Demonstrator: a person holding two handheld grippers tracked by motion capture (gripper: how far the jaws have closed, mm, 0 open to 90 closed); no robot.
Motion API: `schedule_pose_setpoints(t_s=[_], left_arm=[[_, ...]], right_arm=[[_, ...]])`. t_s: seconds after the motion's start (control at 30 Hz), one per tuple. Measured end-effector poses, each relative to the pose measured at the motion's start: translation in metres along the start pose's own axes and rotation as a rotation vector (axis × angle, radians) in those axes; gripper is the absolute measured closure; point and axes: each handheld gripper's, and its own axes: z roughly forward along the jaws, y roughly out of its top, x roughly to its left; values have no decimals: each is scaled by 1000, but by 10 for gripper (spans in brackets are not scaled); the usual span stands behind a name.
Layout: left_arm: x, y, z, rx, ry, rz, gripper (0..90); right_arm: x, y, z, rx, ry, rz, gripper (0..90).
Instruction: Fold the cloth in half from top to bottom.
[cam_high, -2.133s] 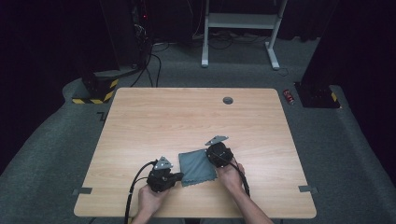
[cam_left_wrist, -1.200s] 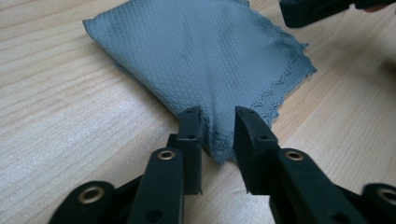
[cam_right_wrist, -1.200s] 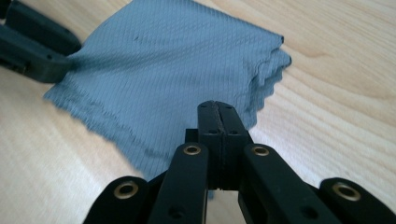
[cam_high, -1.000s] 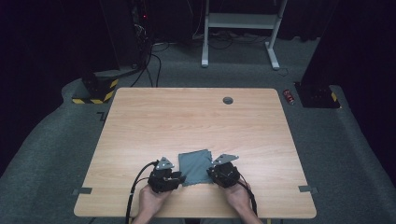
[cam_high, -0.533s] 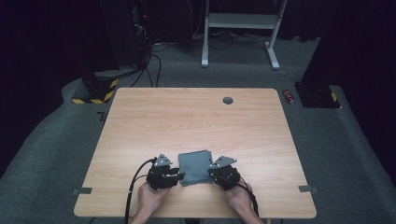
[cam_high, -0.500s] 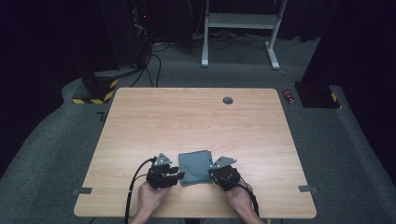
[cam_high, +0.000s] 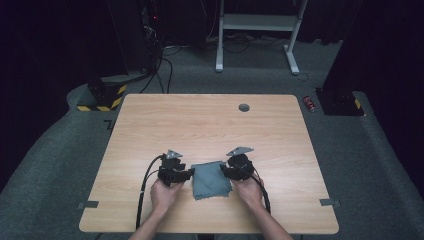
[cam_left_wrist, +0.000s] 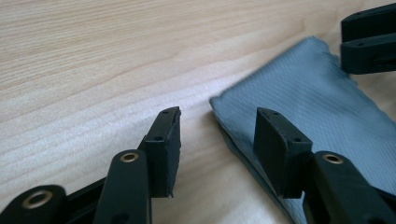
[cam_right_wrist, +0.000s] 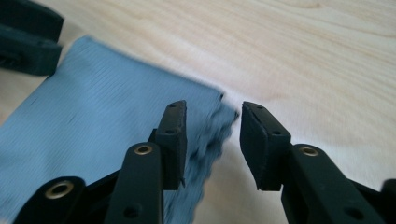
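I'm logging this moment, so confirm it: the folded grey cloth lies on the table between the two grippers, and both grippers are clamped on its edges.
Wrong on the grip. The cloth does lie between them, but the left gripper and right gripper stand open, as both gripper views show; their jaws have just been opening.

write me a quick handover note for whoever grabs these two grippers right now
Left gripper: jaws have just been opening, nothing clamped; it sits at the left edge of the folded grey-blue cloth.
Right gripper: jaws have just been opening too, nothing clamped; the cloth's right edge lies below its jaws.
Cloth: flat on the wooden table, near the front edge, between the two grippers.
Done: the cloth is folded over, layered edges show, and both grips are let go.
Left: probably one more fold or squaring the edges, if wanted; otherwise back both grippers away.
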Motion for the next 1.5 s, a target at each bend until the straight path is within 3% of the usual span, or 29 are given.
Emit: schedule_pose_setpoints(t_s=[0.1, 0.17, 0.27, 0.4, 0.43, 0.57, 0.67, 0.77, 0.9, 1.0, 1.07, 1.17, 1.23, 1.33, 1.37, 1.5], left_arm=[[2, 0, 5, -2, 6, -5, 541], [1, 3, 7, 7, 7, 10, 569], [-3, 9, 12, 36, -12, 53, 702], [-5, 15, 18, 54, -28, 90, 855], [-6, 18, 19, 61, -22, 113, 863], [-7, 28, 24, 63, -19, 140, 871], [-6, 33, 31, 64, -17, 139, 870], [-5, 33, 33, 50, -5, 121, 826], [-8, 23, 14, 2, -54, 90, 594], [-18, 7, -1, 4, -60, 135, 520], [-25, -6, -10, 2, -64, 152, 503], [-27, -10, -12, 12, -52, 165, 490], [-32, -19, -11, 42, -18, 203, 489], [-34, -26, -11, 57, 10, 236, 484], [-38, -33, -14, 36, 30, 260, 484], [-38, -35, -17, 48, 29, 267, 440]], right_arm=[[-3, 7, 12, 15, 3, -5, 632], [-4, 8, 17, 34, 13, -29, 729], [-4, 8, 19, 36, 31, -48, 883], [-5, 7, 17, 39, 19, -45, 896], [-5, 7, 16, 35, 12, -49, 897], [-8, 7, 14, 33, -15, -39, 897], [-12, 7, 16, 36, -32, -16, 897], [-14, 7, 18, 30, -44, -12, 887], [-14, 5, 10, 14, -43, 2, 744], [-7, -4, -5, -31, -30, -22, 711], [-1, -11, -10, -34, -14, -47, 694], [8, -22, -13, -32, -8, -95, 678], [10, -27, -11, -9, -23, -114, 673], [8, -32, -10, -9, -23, -109, 668], [5, -33, -11, -8, -20, -90, 655], [4, -32, -12, -4, -26, -95, 644]])
